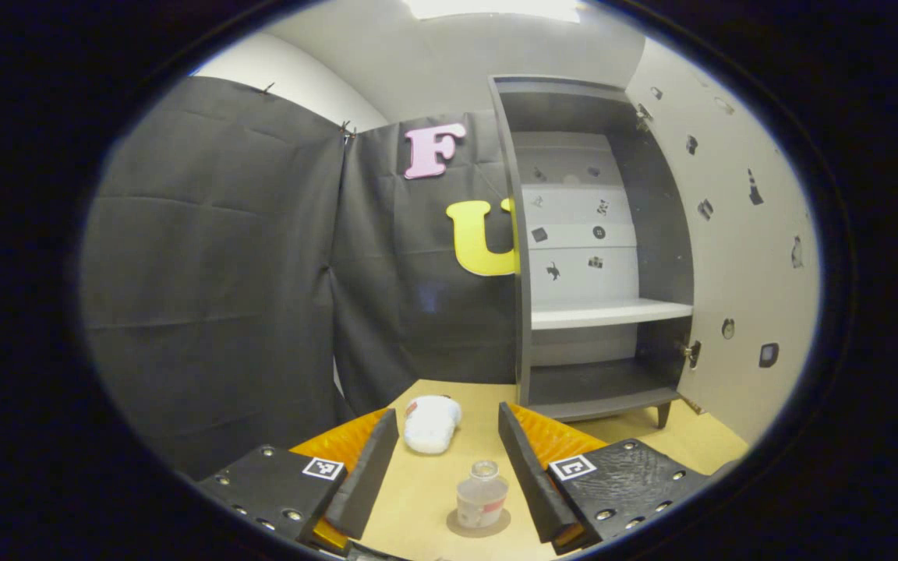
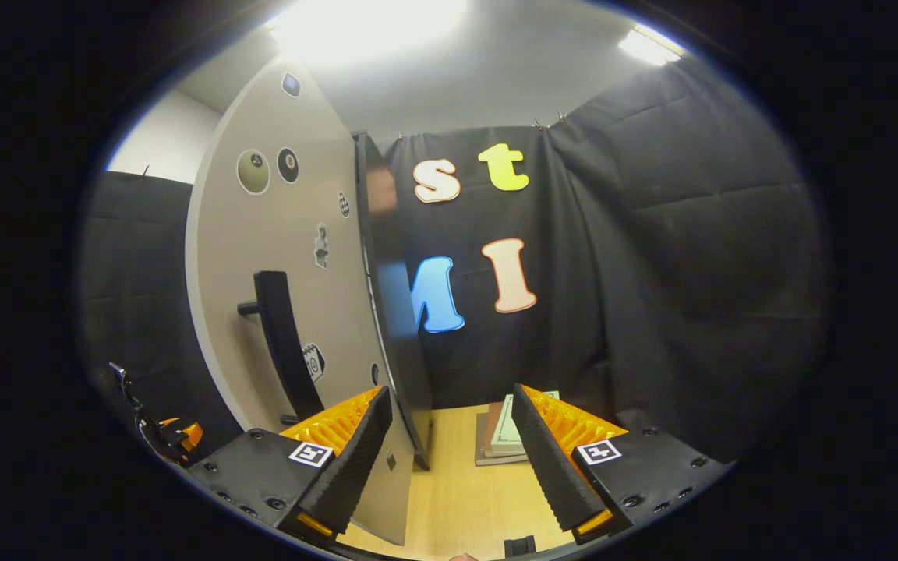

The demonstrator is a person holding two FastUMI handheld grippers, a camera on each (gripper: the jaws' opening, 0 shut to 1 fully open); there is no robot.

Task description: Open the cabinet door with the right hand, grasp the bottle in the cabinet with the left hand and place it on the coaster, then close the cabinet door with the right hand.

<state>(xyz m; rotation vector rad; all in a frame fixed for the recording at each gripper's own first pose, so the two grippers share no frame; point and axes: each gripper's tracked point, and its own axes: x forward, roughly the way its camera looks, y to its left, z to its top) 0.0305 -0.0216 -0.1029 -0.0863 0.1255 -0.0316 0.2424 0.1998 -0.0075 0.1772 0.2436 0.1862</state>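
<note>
Although the small clear plastic bottle with a pale cap already stands upright on the round brown coaster at the bottom centre of the left gripper view, the left claw hangs spread wide on either side of it, gripping nothing, and a careless lift or sideways drift could clip the bottle and tip it off the coaster. Just beyond, at lower centre, a white crumpled cloth-like object lies on the light wooden desk; it sits near enough to be dragged if the claw swings that way. Farther back, at centre right, the grey cabinet stands open, its white shelf bare.

In the right gripper view the right claw is likewise released and holds nothing, with the edge of the pale, sticker-dotted cabinet door just ahead of its left finger. The black bar handle sits at centre left, off the claw's line. Judging from this, closing remains, and a push on the door's edge rather than the handle could slip, or slam the door and jolt the cabinet. A stack of books lies at lower centre beyond.
</note>
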